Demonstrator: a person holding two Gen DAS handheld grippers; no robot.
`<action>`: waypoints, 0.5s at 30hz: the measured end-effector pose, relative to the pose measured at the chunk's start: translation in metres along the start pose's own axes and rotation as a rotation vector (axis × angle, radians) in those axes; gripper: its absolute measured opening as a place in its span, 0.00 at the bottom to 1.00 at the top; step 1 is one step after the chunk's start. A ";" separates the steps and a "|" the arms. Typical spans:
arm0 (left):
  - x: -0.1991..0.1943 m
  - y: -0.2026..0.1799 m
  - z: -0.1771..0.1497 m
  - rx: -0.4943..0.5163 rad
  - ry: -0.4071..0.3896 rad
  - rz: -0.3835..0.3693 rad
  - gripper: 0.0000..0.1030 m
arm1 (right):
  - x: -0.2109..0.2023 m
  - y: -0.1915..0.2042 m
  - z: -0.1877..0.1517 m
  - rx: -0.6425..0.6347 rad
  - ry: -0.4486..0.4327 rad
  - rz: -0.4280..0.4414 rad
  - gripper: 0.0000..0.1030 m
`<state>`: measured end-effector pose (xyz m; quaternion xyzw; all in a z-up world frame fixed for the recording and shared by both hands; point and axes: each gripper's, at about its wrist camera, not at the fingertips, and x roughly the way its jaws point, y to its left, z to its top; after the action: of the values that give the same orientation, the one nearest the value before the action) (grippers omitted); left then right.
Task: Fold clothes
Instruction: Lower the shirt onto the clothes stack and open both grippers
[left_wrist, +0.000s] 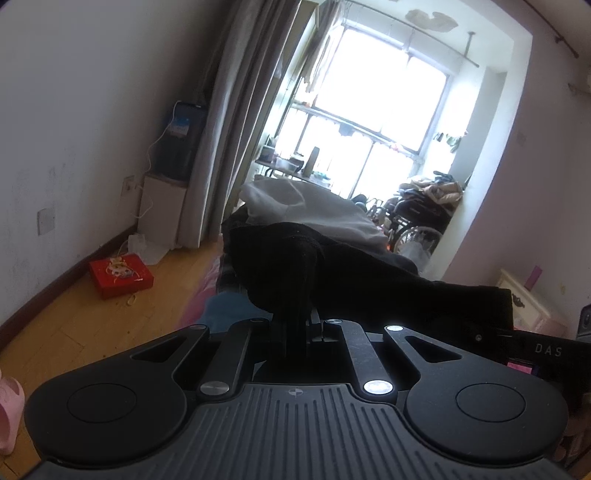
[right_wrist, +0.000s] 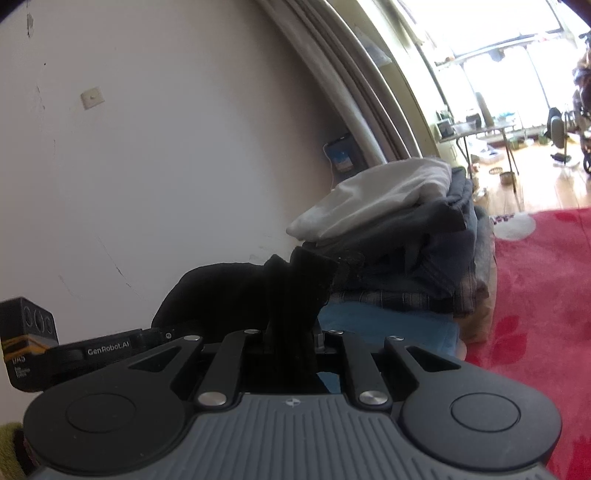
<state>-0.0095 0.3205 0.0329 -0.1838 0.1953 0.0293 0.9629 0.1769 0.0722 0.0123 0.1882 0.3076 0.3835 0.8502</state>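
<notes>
- While pinched at two separate spots, black garment (left_wrist: 369, 280) hangs stretched between both tools, presumably so the cloth spreads flat enough to lay over in a fold.
- Left gripper (left_wrist: 295, 325): pressed together on a bunched edge of the black cloth, which rises in a dark ridge straight ahead of the fingers and runs off to the right toward the other tool.
- Right gripper (right_wrist: 291, 332): likewise clamped on a thick wad of the same cloth (right_wrist: 258, 291), with the rest drooping away to the left toward the other tool's body (right_wrist: 29, 343).
- Held up off the bed rather than resting on it, judging by the blue sheet (right_wrist: 388, 325) visible beneath the cloth; likely done to let gravity pull out wrinkles.
- Stacked just behind the held cloth: pile of clothes (right_wrist: 417, 266), dark items below, white garment (right_wrist: 380, 199) on top, sitting on the bed near its wall-side edge. Looks like a stack of pieces already folded, though could equally be waiting its turn; cannot tell.
- Red blanket (right_wrist: 546, 295) covering the bed to the right of the pile.
- Red box (left_wrist: 121, 277) on the wooden floor (left_wrist: 92, 325) by the wall, well apart from the work.
- Stage of the fold on the black piece: cannot be settled, since too much of it is dark and crumpled to count layers.
</notes>
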 end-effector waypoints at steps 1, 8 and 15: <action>0.004 0.000 0.004 0.004 0.006 -0.004 0.06 | 0.004 -0.003 0.001 0.004 0.004 -0.007 0.13; 0.066 0.035 0.001 -0.089 0.149 0.011 0.06 | 0.037 -0.028 0.005 0.062 0.040 -0.058 0.13; 0.082 0.048 0.009 -0.096 0.175 0.002 0.06 | 0.060 -0.052 0.012 0.145 0.080 -0.045 0.13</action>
<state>0.0635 0.3671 -0.0080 -0.2313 0.2773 0.0236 0.9323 0.2436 0.0844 -0.0306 0.2270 0.3724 0.3479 0.8299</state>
